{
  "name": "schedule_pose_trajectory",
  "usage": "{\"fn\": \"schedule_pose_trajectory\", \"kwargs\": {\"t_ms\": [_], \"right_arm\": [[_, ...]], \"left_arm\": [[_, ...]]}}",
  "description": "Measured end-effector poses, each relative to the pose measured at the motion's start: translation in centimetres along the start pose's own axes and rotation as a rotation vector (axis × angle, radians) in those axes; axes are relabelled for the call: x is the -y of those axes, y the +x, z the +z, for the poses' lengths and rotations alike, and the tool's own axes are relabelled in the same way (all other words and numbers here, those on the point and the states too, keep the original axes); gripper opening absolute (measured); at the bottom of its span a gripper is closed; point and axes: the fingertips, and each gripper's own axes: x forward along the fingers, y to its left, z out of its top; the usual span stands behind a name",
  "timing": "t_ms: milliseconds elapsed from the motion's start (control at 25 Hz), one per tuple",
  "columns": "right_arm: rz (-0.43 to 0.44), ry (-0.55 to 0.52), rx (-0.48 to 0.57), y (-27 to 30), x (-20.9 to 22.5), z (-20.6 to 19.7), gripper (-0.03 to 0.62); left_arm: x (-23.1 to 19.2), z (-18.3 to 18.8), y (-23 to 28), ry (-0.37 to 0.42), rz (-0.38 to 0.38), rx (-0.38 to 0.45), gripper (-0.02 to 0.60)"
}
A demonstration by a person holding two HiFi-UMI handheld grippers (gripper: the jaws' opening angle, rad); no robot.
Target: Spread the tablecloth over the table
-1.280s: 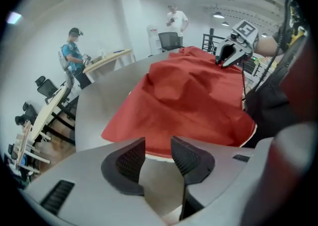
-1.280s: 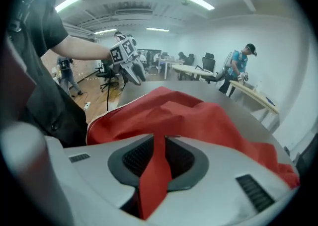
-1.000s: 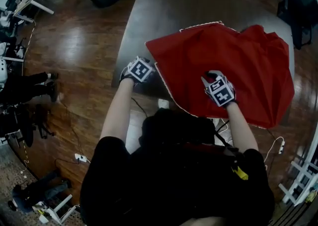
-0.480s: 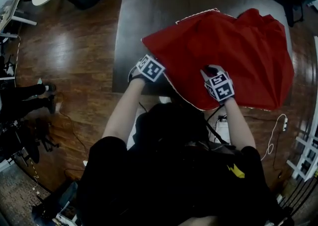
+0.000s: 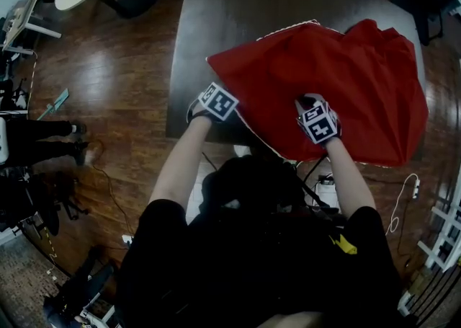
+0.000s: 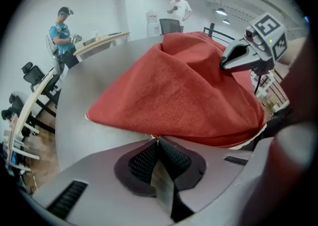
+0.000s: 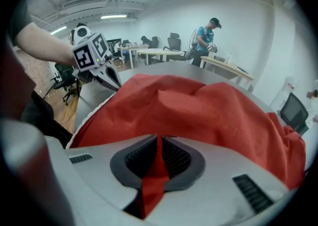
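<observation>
Early stage: left gripper (image 6: pixel 157 140) and right gripper (image 7: pixel 160 138), jaws just closed, each pinch the red tablecloth (image 5: pixel 346 81), heaped just beyond them; most of the table (image 5: pixel 238 9) remains uncovered.

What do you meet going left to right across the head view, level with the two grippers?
Wooden floor → bare table → left gripper, shut on the tablecloth edge → right gripper, its jaws have just been closing on the tablecloth. The tablecloth spans both grippers, so it gets no place.
</observation>
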Motion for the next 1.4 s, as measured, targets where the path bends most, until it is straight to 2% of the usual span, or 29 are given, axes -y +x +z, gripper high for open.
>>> {"fn": "schedule_pose_trajectory", "kwargs": {"t_ms": [160,400,560,720,840,920,1000,1040,1120,1160,1240,1400], "right_arm": [[-0.012,-0.019,-0.053,0.5,0.7,-0.7,0.038],[0.111,-0.100,-0.112,2.0,-3.1,0.0,0.038],[0.134,-0.187,-0.139,3.4,-4.3,-0.7,0.037],[0.164,-0.232,-0.140,3.3,-4.8,-1.1,0.034],[0.181,-0.280,-0.150,3.6,-5.8,-0.9,0.034],[0.196,-0.290,-0.159,3.5,-6.1,-0.8,0.032],[0.211,-0.291,-0.169,3.3,-6.5,-1.0,0.032],[0.221,-0.291,-0.176,3.2,-6.8,-1.1,0.032],[0.248,-0.289,-0.180,2.4,-7.6,-1.1,0.034],[0.262,-0.285,-0.167,1.7,-7.9,-0.6,0.035],[0.270,-0.279,-0.121,0.2,-7.9,1.0,0.035],[0.219,-0.242,-0.048,-1.1,-5.7,5.2,0.034]], "left_arm": [[-3.1,-0.3,-3.1,-0.143,0.034,0.074,0.006],[-6.3,-4.3,-11.8,-0.377,0.135,0.219,0.006],[-3.6,-11.9,-14.9,-0.527,0.229,0.191,0.006],[1.6,-17.9,-14.5,-0.655,0.253,0.122,0.006],[2.9,-20.1,-12.7,-0.684,0.270,0.087,0.006],[2.4,-20.8,-11.5,-0.678,0.301,0.052,0.007],[1.7,-21.3,-10.7,-0.677,0.300,0.002,0.011],[1.6,-21.7,-10.6,-0.686,0.282,-0.027,0.026],[1.7,-22.3,-11.1,-0.718,0.238,-0.057,0.133],[1.5,-22.2,-11.9,-0.726,0.232,-0.039,0.156],[0.1,-21.0,-13.9,-0.711,0.247,0.025,0.155],[-4.0,-16.2,-16.0,-0.601,0.254,0.118,0.155]]}}
